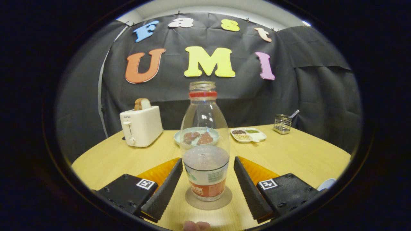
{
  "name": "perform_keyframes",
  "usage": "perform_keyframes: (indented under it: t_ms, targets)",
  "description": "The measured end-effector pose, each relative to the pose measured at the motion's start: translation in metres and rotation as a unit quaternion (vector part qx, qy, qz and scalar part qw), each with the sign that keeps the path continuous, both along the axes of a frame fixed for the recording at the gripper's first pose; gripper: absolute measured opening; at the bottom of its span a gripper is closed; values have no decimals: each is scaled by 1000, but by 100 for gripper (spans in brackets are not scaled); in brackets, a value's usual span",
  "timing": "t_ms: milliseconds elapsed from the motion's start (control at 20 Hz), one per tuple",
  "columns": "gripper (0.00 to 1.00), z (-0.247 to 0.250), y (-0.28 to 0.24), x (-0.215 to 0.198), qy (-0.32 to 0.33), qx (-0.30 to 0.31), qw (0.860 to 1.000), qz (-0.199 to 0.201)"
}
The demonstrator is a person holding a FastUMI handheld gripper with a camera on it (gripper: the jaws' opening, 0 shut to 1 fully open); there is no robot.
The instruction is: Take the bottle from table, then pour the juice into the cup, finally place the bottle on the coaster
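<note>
**A:** What sits on the table, and where is the bottle?

**B:** A clear bottle (205,141) stands upright on a round coaster (208,198) on a pale wooden table (298,154). It has an open mouth, a red ring around its neck, and a white and red label low on its body. Clear liquid fills only the lower part, roughly to the top of the label.

**A:** And the gripper?

**B:** The gripper (207,179) is spread wide. Its two fingers (163,189) lie one on each side of the bottle, with a gap of bare table between each finger and the glass. Neither finger touches the bottle, so it has hold of nothing. The bottle stands between the fingers, closer to their tips than to their bases.

**A:** Is anyone visible?

**B:** Just a fingertip (196,225), at the very bottom, behind the fingers.

**A:** What lies beyond the bottle?

**B:** Directly behind it, seen partly through the glass, is a pale blue plate (179,136) with some reddish-brown food on it. To its left stands a white toaster (141,126) with a slice of bread (142,104) sticking up from its slot. To the right of the plate is a white divided dish (249,134) holding seeds or grains in separate sections. Farther right is a small wire holder (282,124) with a utensil handle leaning out. Near the right finger's base, the rim of something pale blue and white (327,184) peeks in; I cannot tell what it is.
</note>
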State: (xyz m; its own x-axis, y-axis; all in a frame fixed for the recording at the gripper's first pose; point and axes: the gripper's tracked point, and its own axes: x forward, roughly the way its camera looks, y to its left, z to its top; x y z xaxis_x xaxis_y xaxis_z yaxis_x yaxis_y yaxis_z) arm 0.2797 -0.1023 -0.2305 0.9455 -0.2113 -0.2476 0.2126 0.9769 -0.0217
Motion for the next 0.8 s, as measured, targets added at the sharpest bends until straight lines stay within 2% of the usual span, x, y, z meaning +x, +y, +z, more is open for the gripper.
perform_keyframes:
  t_ms: [350,800]
  targets:
    - [100,35,12,-51,-15,-8,1000,4]
    - [100,181,40,-178,-104,-9,994,32]
